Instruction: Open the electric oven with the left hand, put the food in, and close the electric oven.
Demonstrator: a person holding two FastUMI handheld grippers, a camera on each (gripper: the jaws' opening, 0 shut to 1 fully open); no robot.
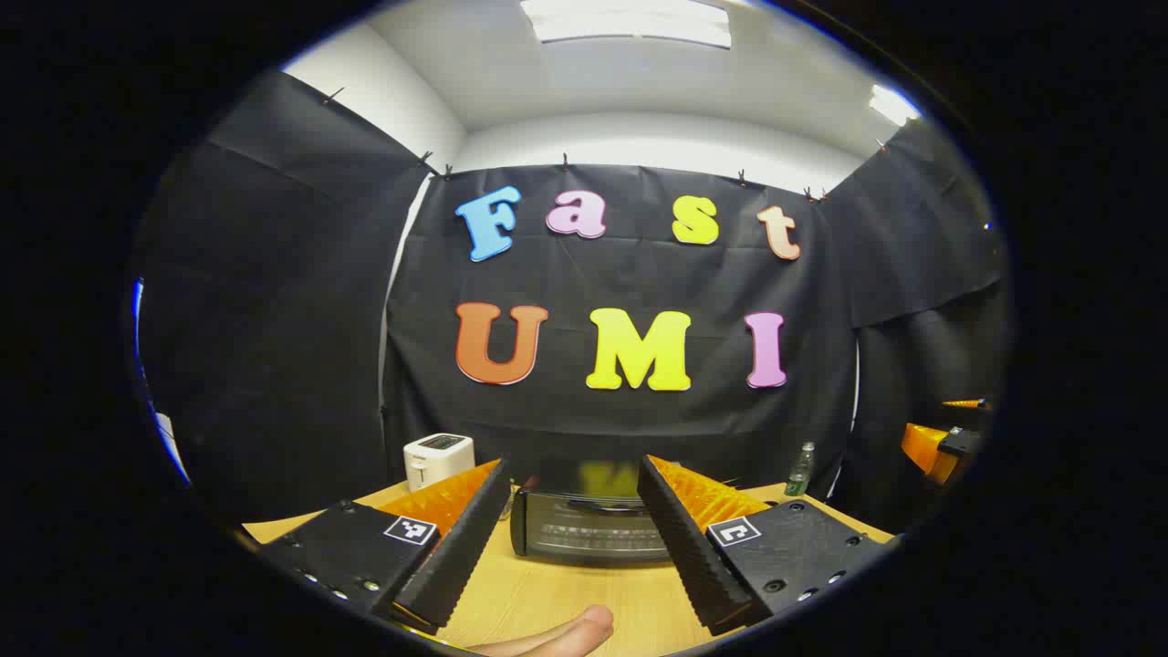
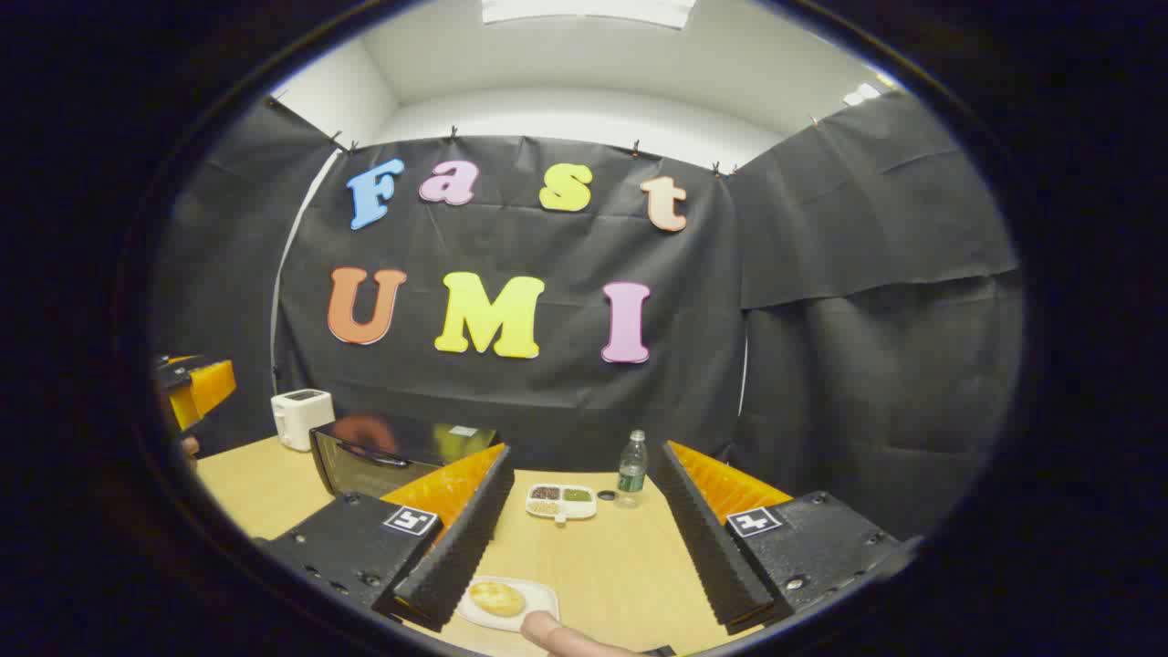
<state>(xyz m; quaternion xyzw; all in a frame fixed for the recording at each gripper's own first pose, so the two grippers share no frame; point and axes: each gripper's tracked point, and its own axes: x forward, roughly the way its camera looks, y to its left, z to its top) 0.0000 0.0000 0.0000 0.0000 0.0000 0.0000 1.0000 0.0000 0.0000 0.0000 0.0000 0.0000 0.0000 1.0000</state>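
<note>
The left gripper [image 1: 573, 525] hangs spread before the closed oven [image 1: 589, 529] at the table's [image 1: 547, 598] far edge, and could miss the handle, which is hard to make out; the right gripper [image 2: 584, 538] is spread too, over the bun [image 2: 497, 598] on its plate [image 2: 538, 598] at the near edge, and could nudge the plate; the plate is partly cut off.

Left tongs [image 1: 573, 534] with ridged inner faces, square coded markers, screwed housings, right tongs [image 2: 584, 534] seemingly identical

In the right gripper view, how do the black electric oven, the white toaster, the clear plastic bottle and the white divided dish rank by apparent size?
Largest to smallest:
1. Black electric oven
2. White toaster
3. White divided dish and clear plastic bottle: look alike in size, so no ranking between them.
</note>
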